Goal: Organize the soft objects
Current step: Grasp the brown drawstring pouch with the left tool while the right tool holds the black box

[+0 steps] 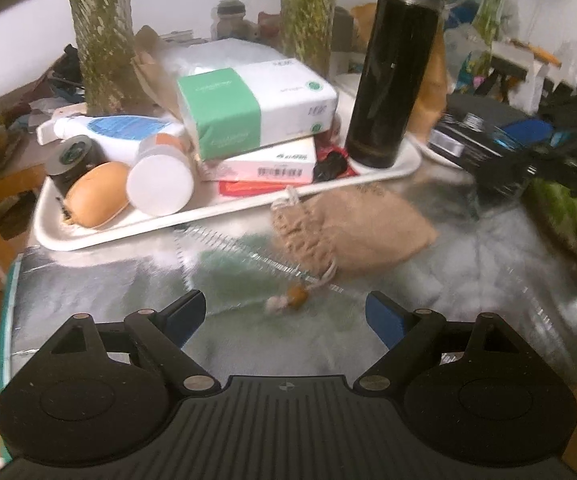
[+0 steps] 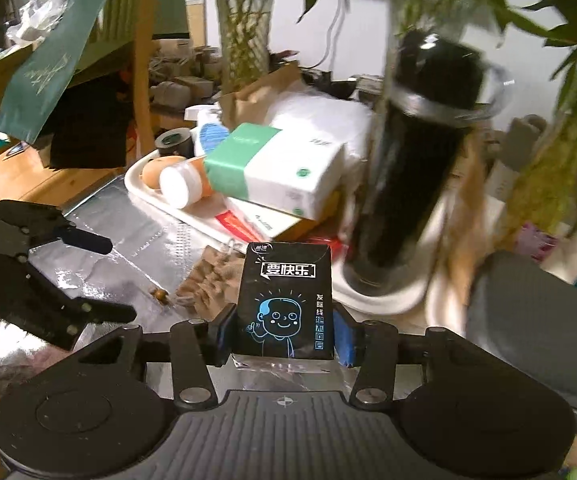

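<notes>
My left gripper (image 1: 286, 316) is open and empty, low over a silvery foil mat (image 1: 108, 292). A tan burlap drawstring pouch (image 1: 352, 228) lies on the mat just ahead of it, its cord and beads (image 1: 288, 300) between the fingers' line. My right gripper (image 2: 284, 332) is shut on a small black tissue pack (image 2: 286, 300) with a blue cartoon face, held above the mat. The pouch (image 2: 212, 276) shows just left of the pack. The left gripper (image 2: 100, 280) shows at the left of the right wrist view. A green-and-white tissue pack (image 1: 256, 108) lies stacked in the white tray (image 1: 128, 232).
The tray also holds a tall black flask (image 1: 392, 68), a white-capped bottle (image 1: 160, 176), a tan round object (image 1: 96, 194), a tape roll (image 1: 72, 156), a spray bottle (image 1: 116, 128) and flat boxes (image 1: 268, 162). Plant vases (image 1: 100, 32) stand behind. Dark clutter (image 1: 528, 140) sits right.
</notes>
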{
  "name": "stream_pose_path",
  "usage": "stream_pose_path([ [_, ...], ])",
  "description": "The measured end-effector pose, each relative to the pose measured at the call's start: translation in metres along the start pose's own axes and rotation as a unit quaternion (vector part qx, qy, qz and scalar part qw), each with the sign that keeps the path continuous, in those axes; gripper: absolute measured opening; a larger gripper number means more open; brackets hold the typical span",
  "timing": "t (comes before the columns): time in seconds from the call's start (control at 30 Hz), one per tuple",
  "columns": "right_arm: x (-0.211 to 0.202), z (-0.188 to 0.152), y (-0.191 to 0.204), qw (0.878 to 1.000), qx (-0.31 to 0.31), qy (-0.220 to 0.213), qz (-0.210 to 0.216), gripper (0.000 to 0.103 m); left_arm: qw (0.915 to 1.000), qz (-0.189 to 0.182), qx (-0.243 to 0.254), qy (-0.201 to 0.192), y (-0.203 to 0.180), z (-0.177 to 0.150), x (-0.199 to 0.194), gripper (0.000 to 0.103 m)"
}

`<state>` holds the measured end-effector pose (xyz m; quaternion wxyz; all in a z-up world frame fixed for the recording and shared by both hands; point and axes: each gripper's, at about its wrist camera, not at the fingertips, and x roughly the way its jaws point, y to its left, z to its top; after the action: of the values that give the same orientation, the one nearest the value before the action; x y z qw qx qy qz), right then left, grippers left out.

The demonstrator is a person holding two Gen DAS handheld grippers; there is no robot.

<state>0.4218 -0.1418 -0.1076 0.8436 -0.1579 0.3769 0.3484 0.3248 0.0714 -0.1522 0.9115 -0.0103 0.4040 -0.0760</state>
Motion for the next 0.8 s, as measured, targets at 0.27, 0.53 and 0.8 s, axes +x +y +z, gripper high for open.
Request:
stream_pose_path([
  [0.27, -0.053, -0.021, -0.012, 0.998, 0.058, -0.024, -0.02, 0.051, 0.9981, -0.048, -0.023, -0.032, 0.001, 0.009, 0.018, 0.086],
  [0.53, -0.066, -0.034, -0.021, 0.996, 0.083, -0.032, -0.03, 0.051, 0.9969, -0.064, -0.039, -0.025, 0.006, 0.012, 0.052, 0.068],
  [0.8, -0.06, -0.034, -0.024, 0.995, 0.087, -0.026, -0.046, 0.051, 0.9974, -0.052, -0.029, -0.04, 0.001, 0.018, 0.068, 0.049],
])
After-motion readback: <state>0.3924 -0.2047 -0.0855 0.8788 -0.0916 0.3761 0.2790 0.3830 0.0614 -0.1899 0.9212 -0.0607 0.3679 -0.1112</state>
